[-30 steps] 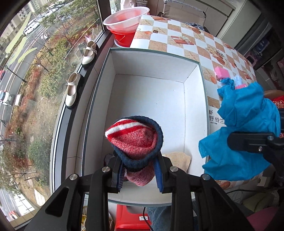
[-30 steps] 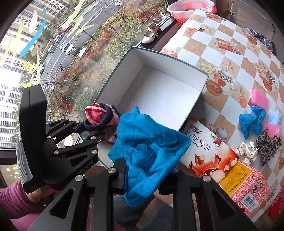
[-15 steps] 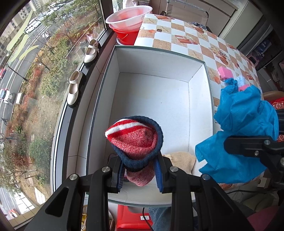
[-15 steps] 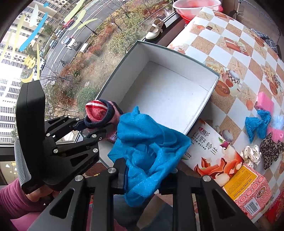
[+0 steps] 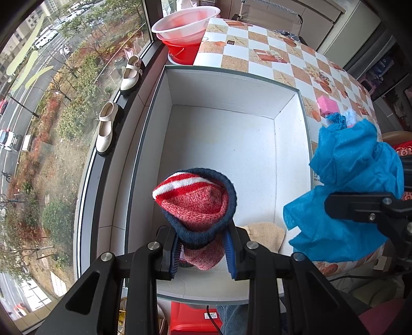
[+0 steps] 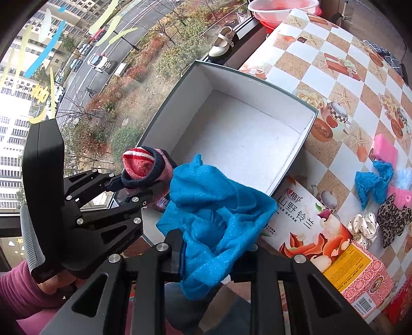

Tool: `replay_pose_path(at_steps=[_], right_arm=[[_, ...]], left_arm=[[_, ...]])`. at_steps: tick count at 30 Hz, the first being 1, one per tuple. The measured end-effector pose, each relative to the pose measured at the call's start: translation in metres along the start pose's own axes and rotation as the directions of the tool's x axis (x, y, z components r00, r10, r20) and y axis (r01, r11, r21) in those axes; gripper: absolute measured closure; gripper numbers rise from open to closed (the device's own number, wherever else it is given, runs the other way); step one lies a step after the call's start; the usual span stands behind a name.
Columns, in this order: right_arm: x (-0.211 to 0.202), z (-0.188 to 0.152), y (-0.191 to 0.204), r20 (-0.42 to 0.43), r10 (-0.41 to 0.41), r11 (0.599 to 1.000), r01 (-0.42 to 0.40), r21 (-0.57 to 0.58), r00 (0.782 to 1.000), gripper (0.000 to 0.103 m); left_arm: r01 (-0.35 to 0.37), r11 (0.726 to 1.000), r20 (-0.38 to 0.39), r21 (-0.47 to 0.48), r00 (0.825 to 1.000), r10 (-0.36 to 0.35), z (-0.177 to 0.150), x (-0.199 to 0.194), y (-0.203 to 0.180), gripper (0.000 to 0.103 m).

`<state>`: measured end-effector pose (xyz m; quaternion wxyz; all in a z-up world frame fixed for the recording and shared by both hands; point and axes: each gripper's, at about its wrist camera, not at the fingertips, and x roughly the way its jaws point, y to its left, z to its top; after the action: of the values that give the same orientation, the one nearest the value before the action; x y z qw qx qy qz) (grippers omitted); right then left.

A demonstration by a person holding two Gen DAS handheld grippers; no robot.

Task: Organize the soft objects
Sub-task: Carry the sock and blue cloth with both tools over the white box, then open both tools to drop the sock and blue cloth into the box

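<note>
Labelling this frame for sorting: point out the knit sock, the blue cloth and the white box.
knit sock (image 5: 195, 203), left wrist view, red knitted toe.
blue cloth (image 6: 219, 206), right wrist view, middle folds.
white box (image 5: 226, 95), left wrist view, far inner wall.

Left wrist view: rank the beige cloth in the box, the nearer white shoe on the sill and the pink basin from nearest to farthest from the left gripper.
1. Beige cloth: in the white box's near corner, just right of the left gripper.
2. Nearer white shoe: on the window sill, left of the box.
3. Pink basin: beyond the box's far wall.
</note>
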<state>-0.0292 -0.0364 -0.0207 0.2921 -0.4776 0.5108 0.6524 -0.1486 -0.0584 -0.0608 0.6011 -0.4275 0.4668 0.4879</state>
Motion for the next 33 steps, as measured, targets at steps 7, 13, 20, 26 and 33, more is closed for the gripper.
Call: replay_pose_path(at_steps=[7, 13, 20, 26, 33], right_arm=[[0.000, 0.006, -0.003, 0.006, -0.009, 1.000, 0.009, 0.008, 1.000, 0.079], [0.000, 0.017, -0.011, 0.016, -0.004, 0.999, 0.004, 0.047, 1.000, 0.079], [0.001, 0.030, -0.014, 0.024, -0.011, 0.998, 0.010, 0.058, 1.000, 0.079], [0.006, 0.035, -0.018, 0.022, -0.005, 0.997, 0.003, 0.081, 1.000, 0.079], [0.010, 0.038, -0.016, 0.015, -0.014, 0.997, 0.012, 0.082, 1.000, 0.079]], left_arm=[[-0.006, 1.000, -0.002, 0.003, 1.000, 0.006, 0.002, 0.004, 0.003, 0.072], [-0.017, 1.000, -0.016, 0.015, 1.000, 0.017, 0.010, 0.010, 0.007, 0.072], [-0.001, 1.000, -0.019, -0.005, 1.000, 0.001, 0.019, 0.013, 0.013, 0.072], [-0.004, 1.000, -0.032, 0.005, 0.999, 0.005, 0.021, 0.015, 0.012, 0.072], [-0.006, 1.000, -0.046, 0.011, 0.999, 0.006, 0.018, 0.019, 0.009, 0.071]])
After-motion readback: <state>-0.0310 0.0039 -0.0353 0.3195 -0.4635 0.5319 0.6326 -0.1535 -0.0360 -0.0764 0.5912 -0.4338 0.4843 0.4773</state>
